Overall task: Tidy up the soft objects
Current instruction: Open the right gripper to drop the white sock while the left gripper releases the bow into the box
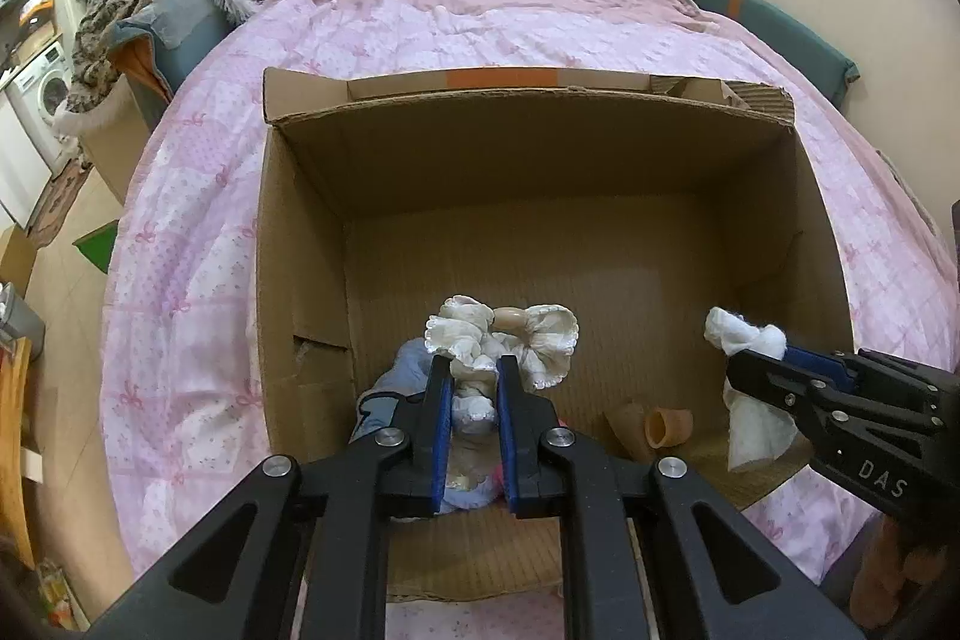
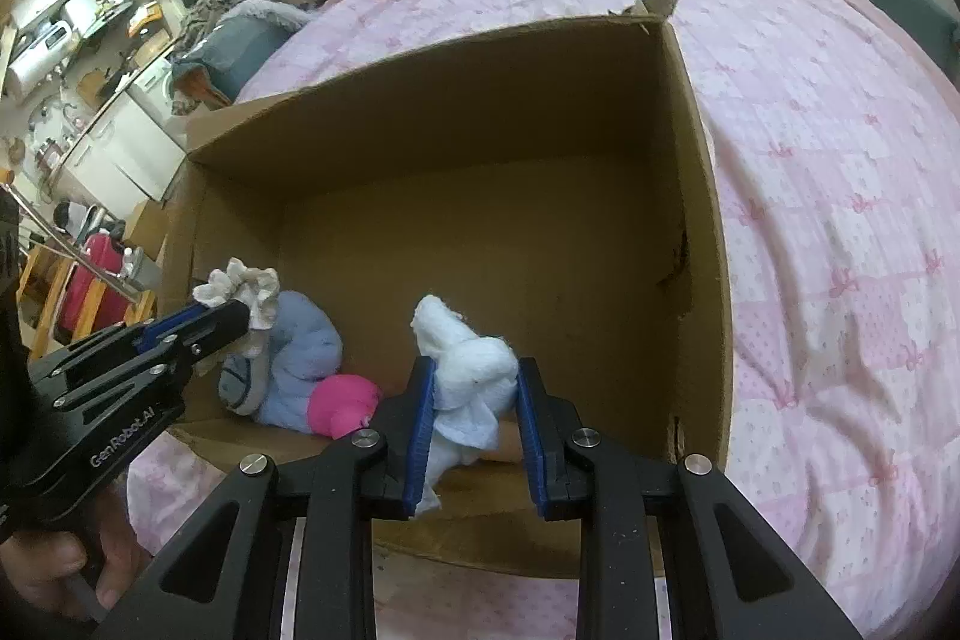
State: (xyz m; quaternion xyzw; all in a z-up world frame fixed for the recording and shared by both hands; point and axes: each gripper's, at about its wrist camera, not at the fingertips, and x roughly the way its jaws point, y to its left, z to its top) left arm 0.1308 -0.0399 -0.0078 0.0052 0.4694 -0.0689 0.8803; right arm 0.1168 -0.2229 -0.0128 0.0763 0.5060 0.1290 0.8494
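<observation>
The left gripper (image 1: 474, 382), clamped on a frilly cream cloth (image 1: 510, 340), and the right gripper (image 2: 474, 394), pinching a white cloth (image 2: 471, 370), hung inside the cardboard box (image 1: 300, 244) near its front wall; both loads looked best lowered to the floor before release.

We note the cardboard box (image 1: 300, 232) resting open-topped on the bed quilt (image 1: 540, 34). Inside, at its near left corner, lie rolled sock bundles (image 2: 300, 358). The left gripper (image 1: 474, 388) holds a frilled sock pair (image 1: 510, 340) above them; the right gripper (image 2: 474, 400), further right, holds a cloth bundle (image 2: 468, 370) over the box floor.
</observation>
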